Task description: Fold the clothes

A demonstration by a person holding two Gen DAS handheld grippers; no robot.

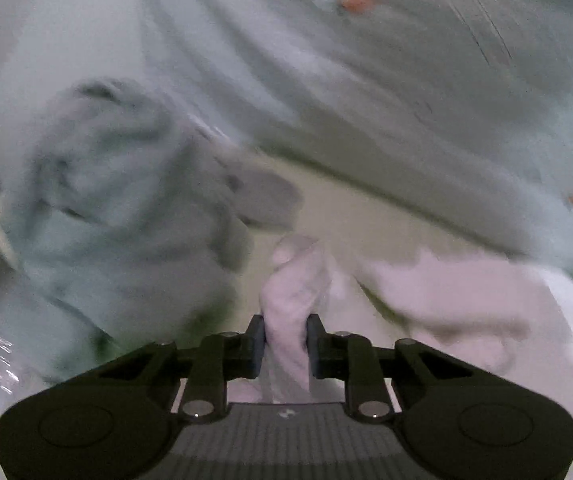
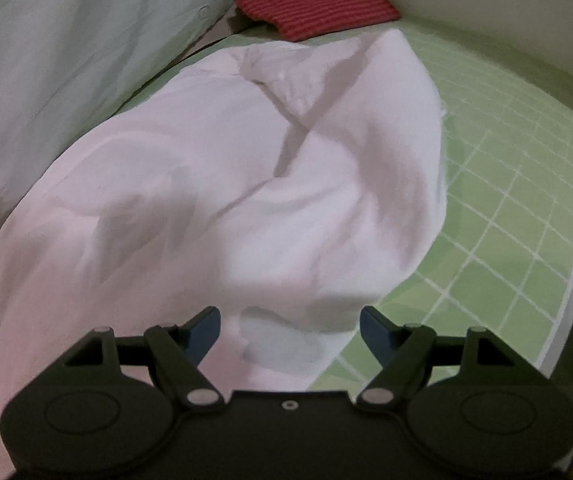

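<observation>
Left wrist view: the picture is blurry. The left gripper (image 1: pixel 285 336) has its two fingers squeezed on a bunched-up bit of the white cloth (image 1: pixel 292 300). That twisted bit sticks up between the fingers, and more of the white cloth spreads off to the right. A pale green shirt (image 1: pixel 366 100) fills the top of the picture, and it has small orange marks on it. A crumpled part of that shirt sits on the left. A strip of the green mat (image 1: pixel 350 216) shows between the shirt and the white cloth. Right wrist view: the right gripper (image 2: pixel 290 330) has its fingers spread wide, and they hold nothing. The white cloth (image 2: pixel 226 184) lies in a rumpled heap on the green mat (image 2: pixel 506 184), which has white grid lines. The near edge of the cloth lies between the open fingers. The pale green shirt (image 2: pixel 86 48) is on the left, beside the white cloth. A red striped cloth (image 2: pixel 318 4) lies folded at the far end of the mat.
</observation>
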